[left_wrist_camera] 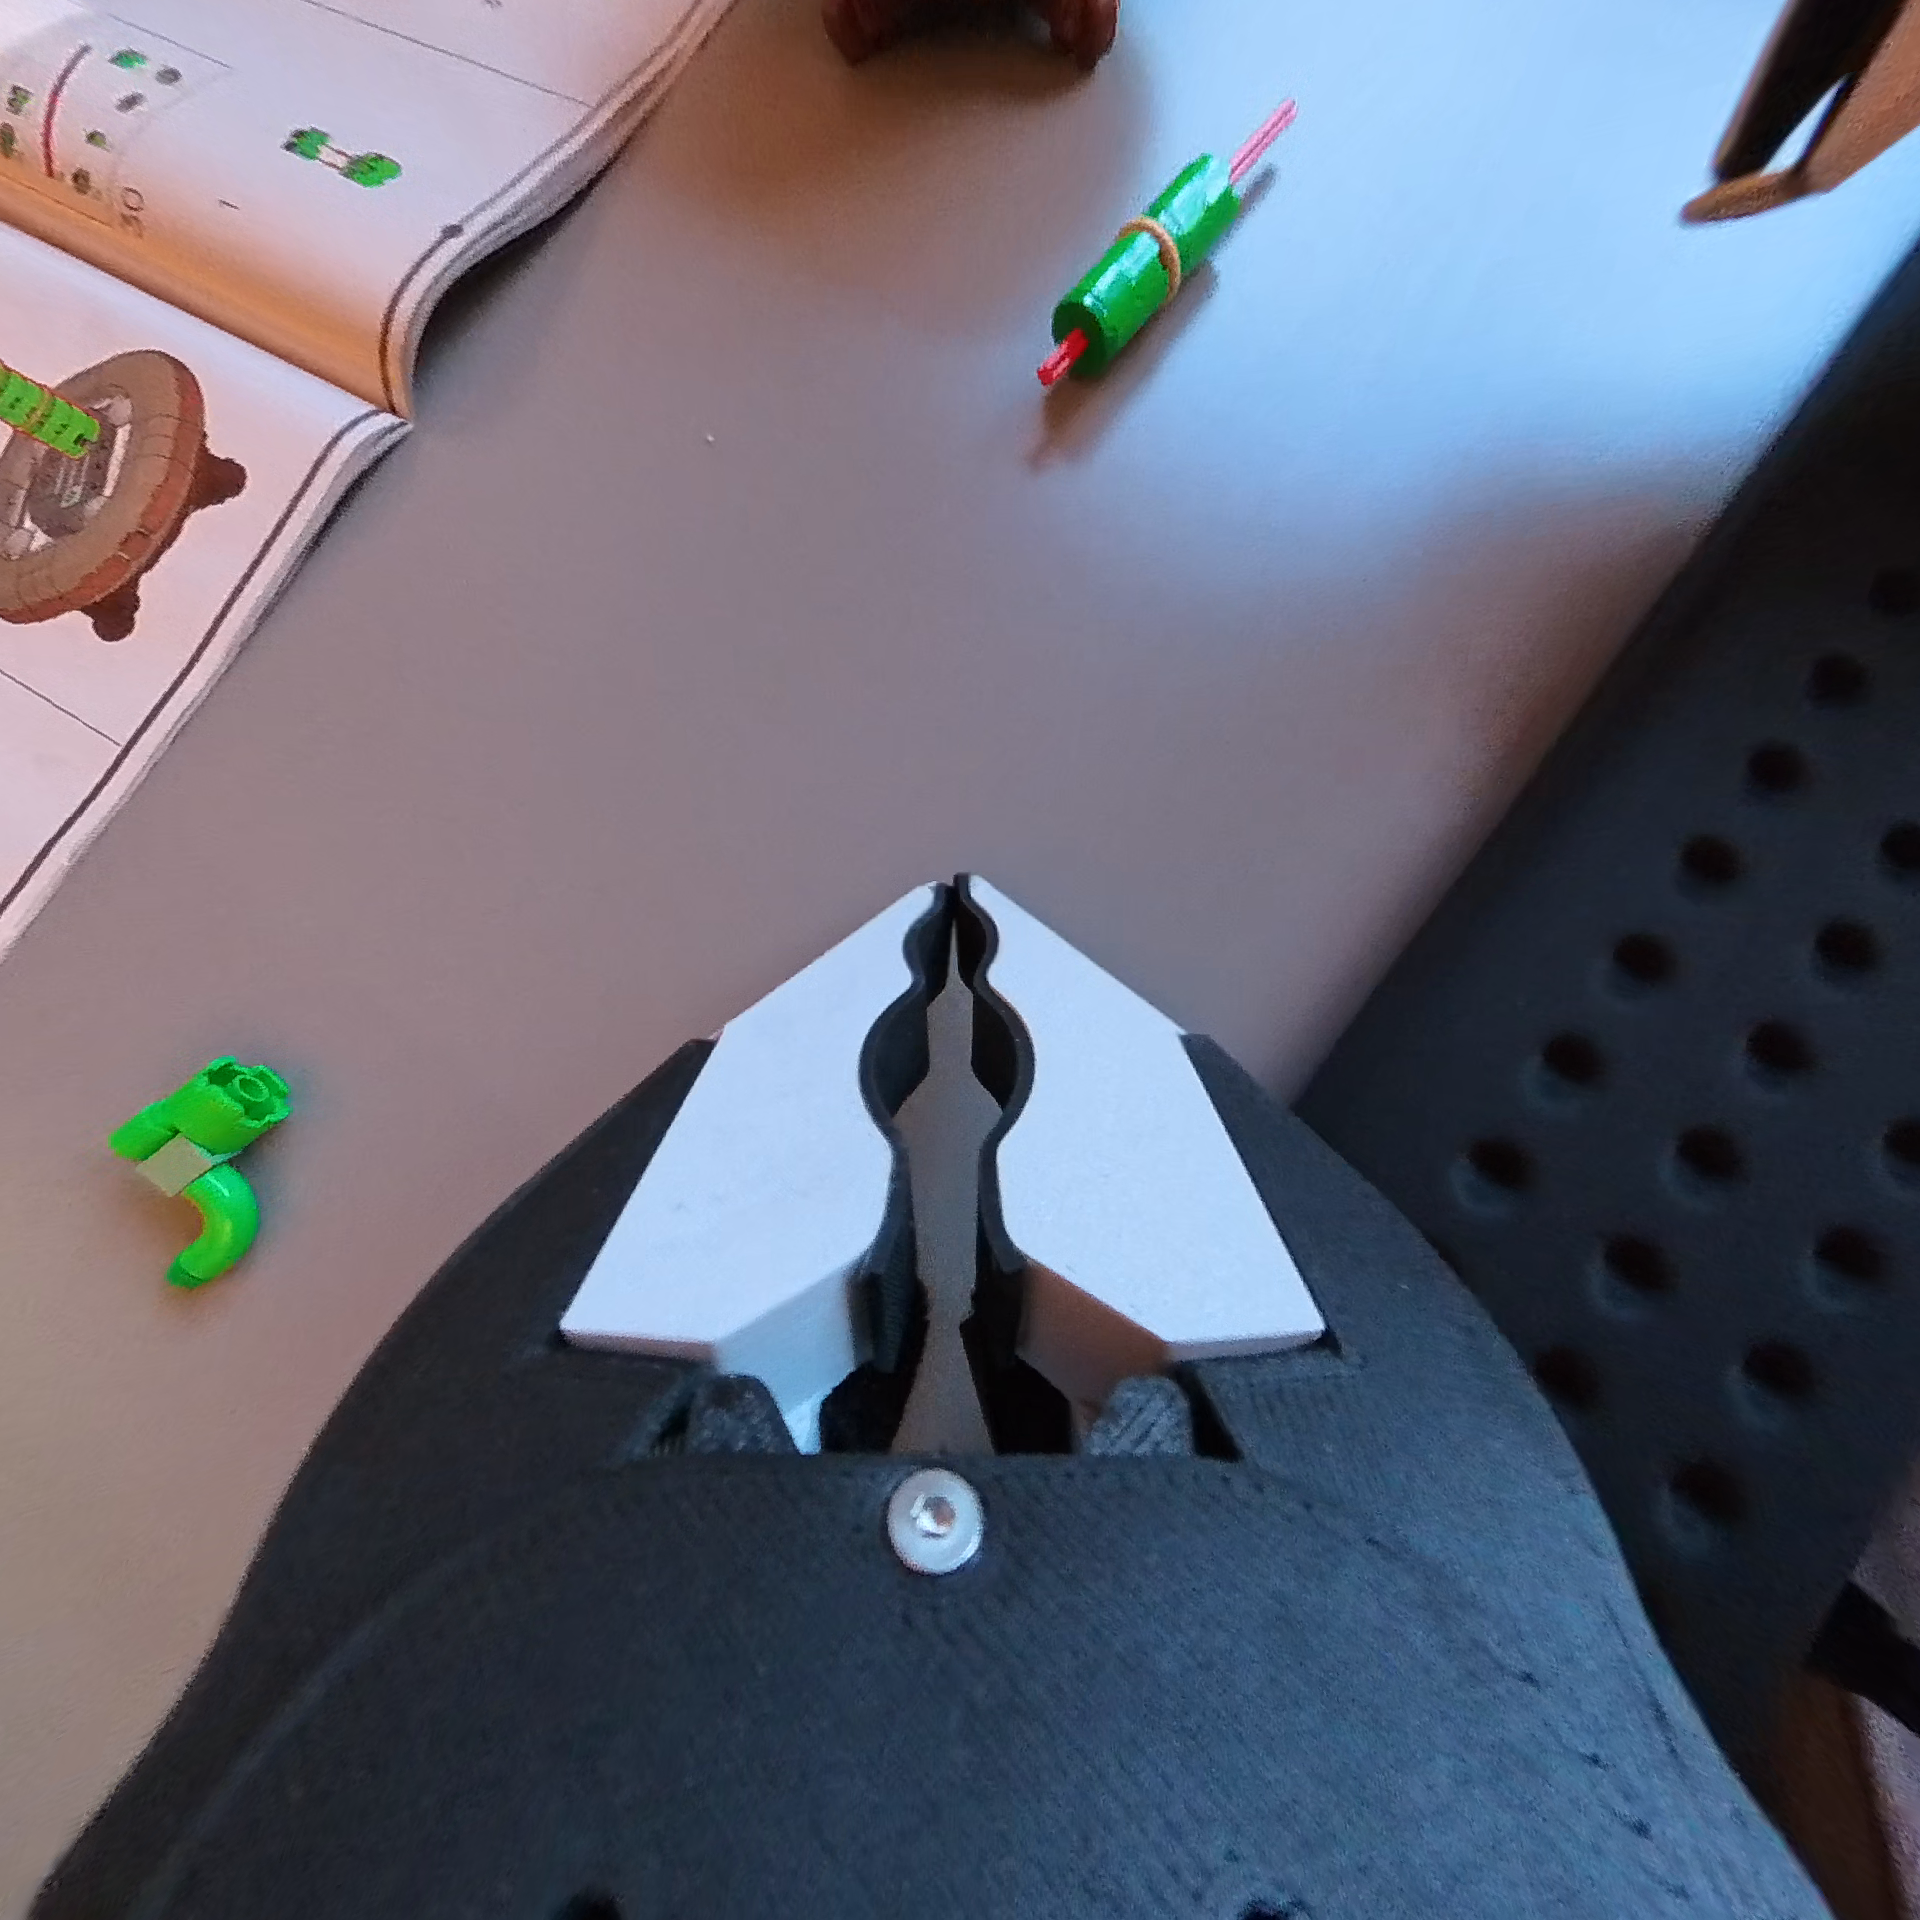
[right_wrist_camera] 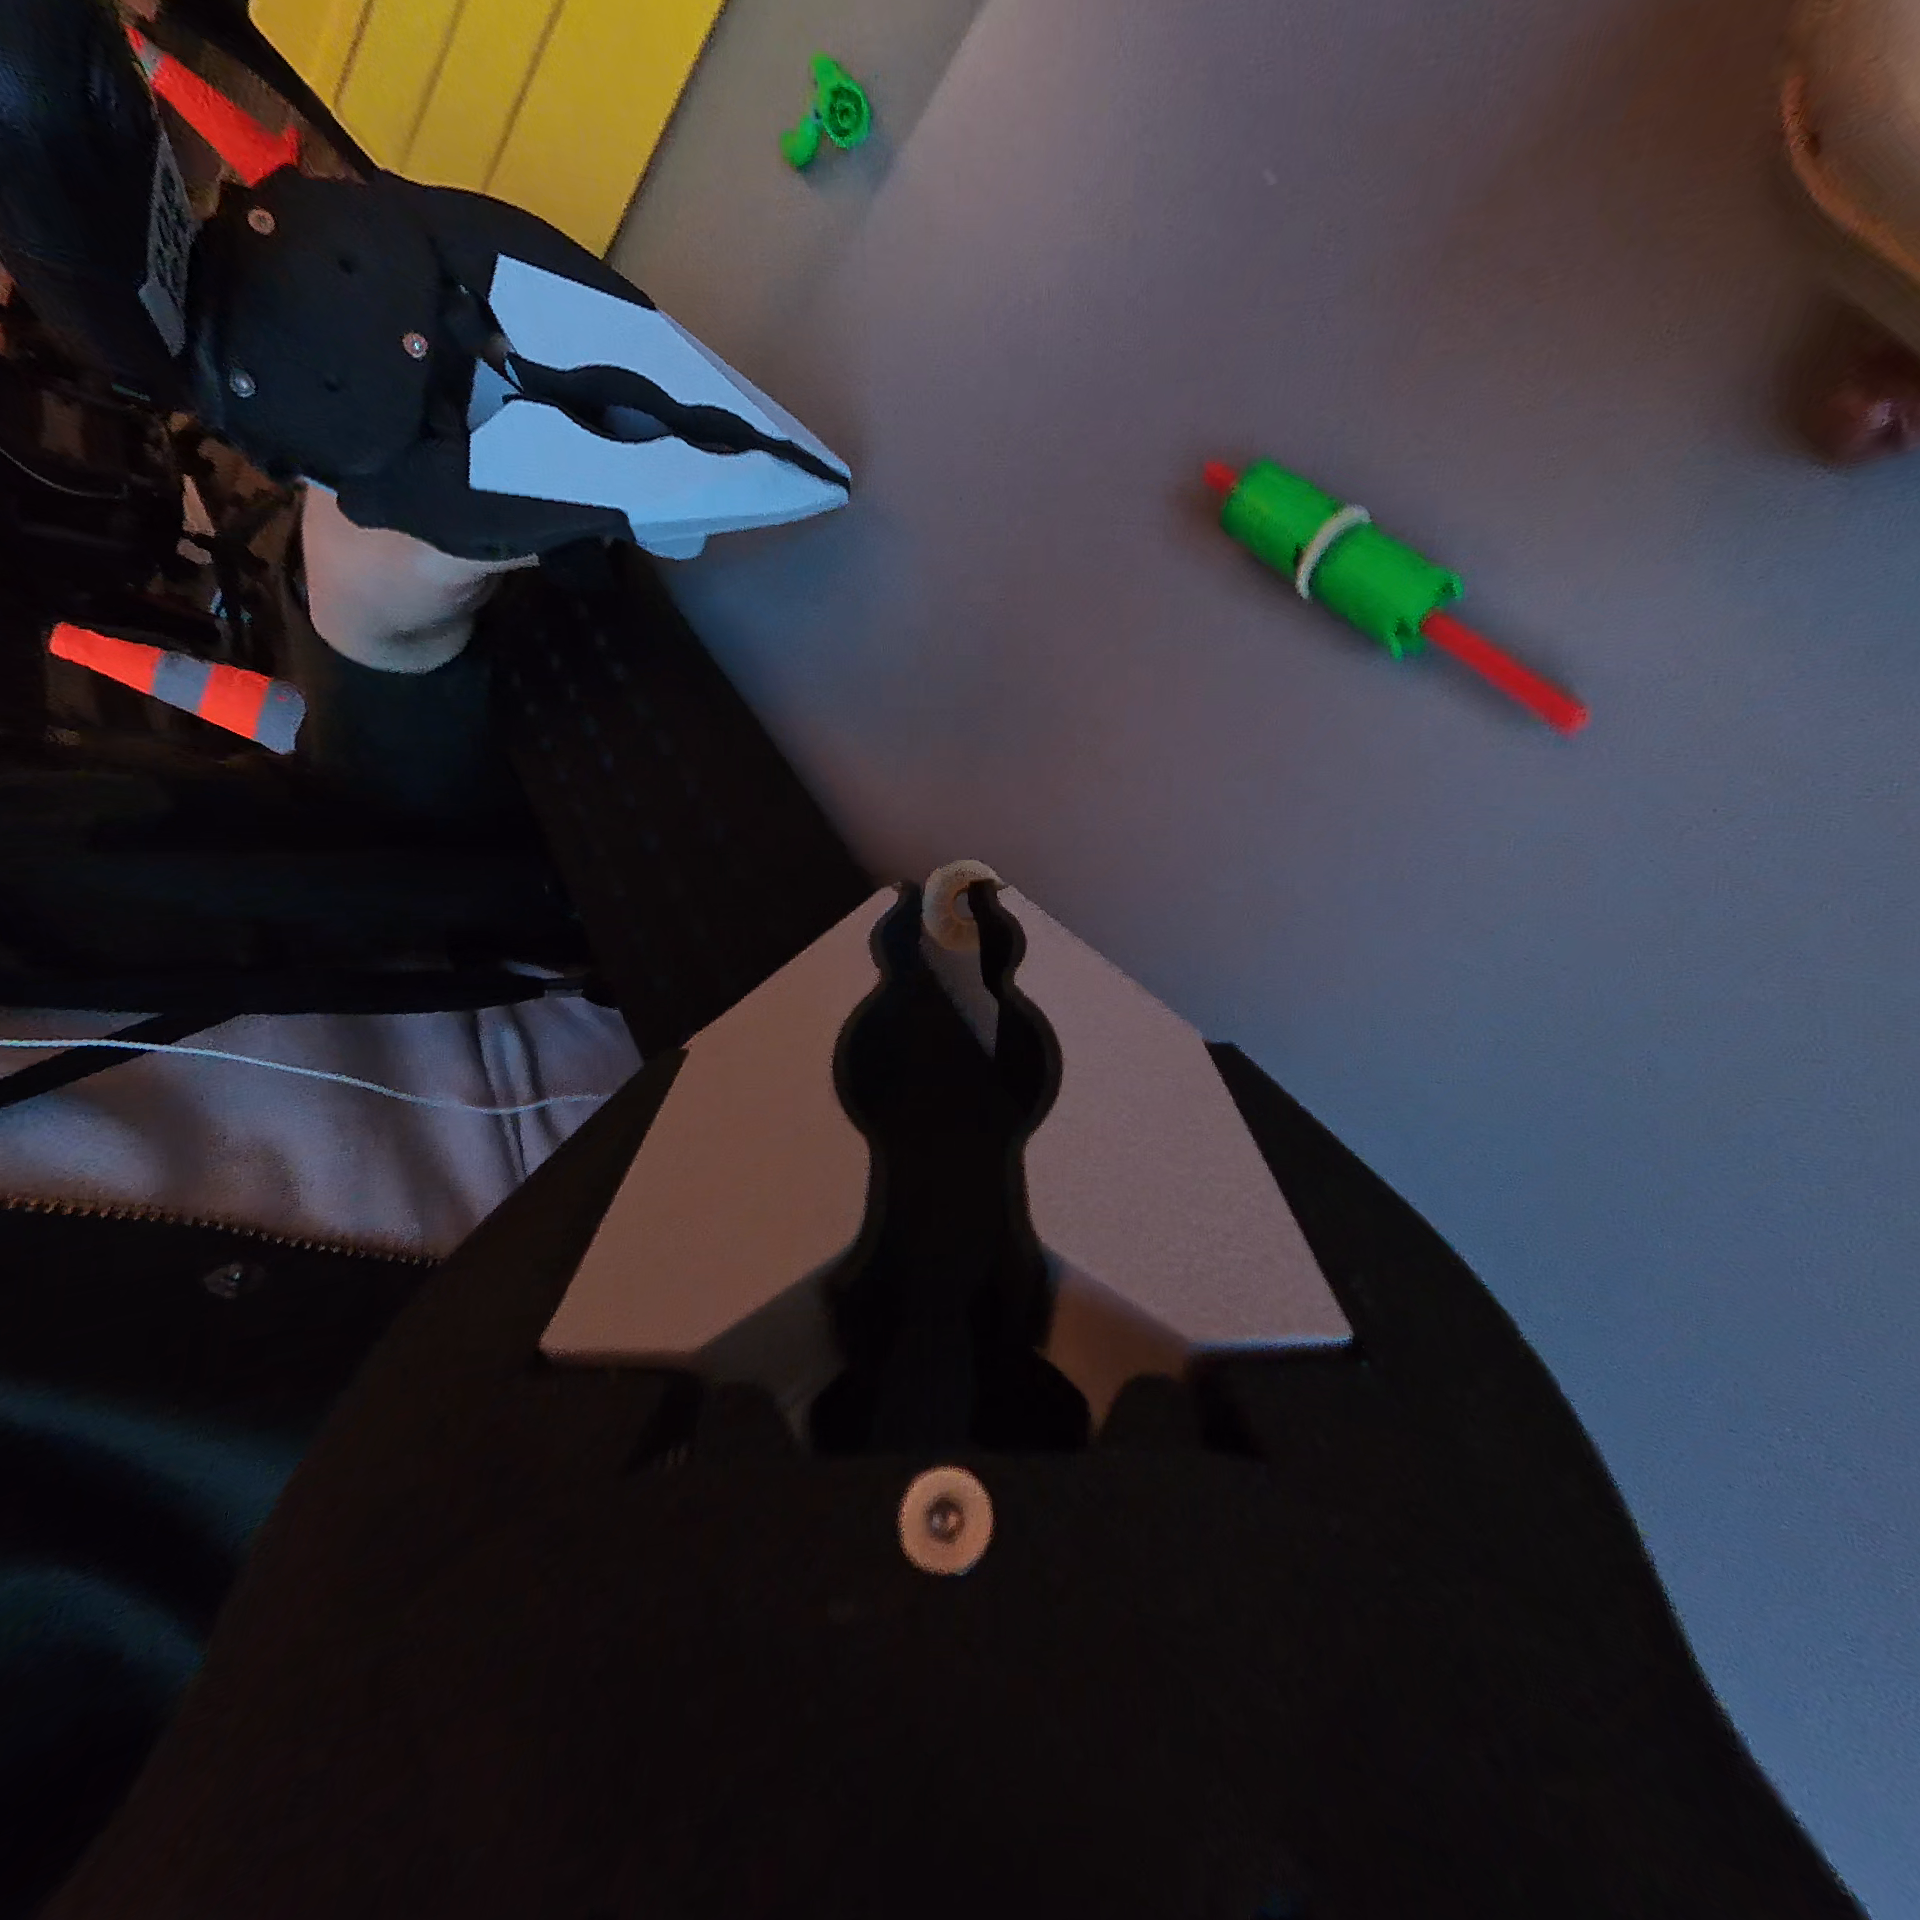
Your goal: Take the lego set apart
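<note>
While the left gripper (left_wrist_camera: 957,883) hovers closed and empty over the grey table (left_wrist_camera: 727,623), the right gripper (right_wrist_camera: 961,894) pinches what looks like a small pale ring (right_wrist_camera: 951,902).

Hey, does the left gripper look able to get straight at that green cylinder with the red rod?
Probably yes. Bare table lies between the left gripper and the green cylinder, nothing in between. Its jaws are shut and empty, so they would need opening first.
</note>
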Available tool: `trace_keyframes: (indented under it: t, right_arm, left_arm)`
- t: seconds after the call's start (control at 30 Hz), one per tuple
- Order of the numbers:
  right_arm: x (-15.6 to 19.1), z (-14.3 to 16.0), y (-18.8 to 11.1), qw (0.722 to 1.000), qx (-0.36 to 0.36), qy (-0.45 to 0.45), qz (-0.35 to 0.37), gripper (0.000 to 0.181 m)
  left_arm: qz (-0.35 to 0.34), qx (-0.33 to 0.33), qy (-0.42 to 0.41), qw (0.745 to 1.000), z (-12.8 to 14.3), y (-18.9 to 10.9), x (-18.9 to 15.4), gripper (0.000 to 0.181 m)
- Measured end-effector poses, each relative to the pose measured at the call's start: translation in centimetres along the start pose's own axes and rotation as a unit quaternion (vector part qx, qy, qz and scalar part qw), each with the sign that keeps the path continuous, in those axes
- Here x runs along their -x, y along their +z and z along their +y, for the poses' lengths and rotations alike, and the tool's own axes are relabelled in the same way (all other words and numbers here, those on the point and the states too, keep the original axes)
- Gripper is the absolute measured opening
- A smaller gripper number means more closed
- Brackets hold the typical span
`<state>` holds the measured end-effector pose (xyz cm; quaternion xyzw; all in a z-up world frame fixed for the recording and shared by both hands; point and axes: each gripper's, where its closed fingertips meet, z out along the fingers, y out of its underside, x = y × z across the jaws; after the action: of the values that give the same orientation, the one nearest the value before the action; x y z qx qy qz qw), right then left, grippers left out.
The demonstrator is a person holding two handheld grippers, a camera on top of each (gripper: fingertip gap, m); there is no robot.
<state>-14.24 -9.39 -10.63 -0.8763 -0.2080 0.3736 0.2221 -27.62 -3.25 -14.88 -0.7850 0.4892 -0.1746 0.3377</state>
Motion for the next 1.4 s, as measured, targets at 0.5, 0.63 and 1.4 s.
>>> trace_keyframes:
  t: [0.5,0.63,1.4]
  right_arm:
    - [2.2,-9.7,8.4,0.993,-0.035,-0.109,-0.013,0.0]
    - [2.1,-10.7,10.2,0.993,-0.03,-0.117,-0.013,0.0]
    - [1.1,-12.0,17.9,0.972,0.061,-0.225,0.03,0.0]
  left_arm:
    - [0.231,-0.155,-0.219,0.935,-4.4,-3.9,-1.8,0.009]
    - [0.218,-0.167,-0.204,0.94,-4.6,-4.2,-1.7,0.008]
    - [0.314,-0.189,-0.235,0.9,-5.2,-5.6,-3.3,0.008]
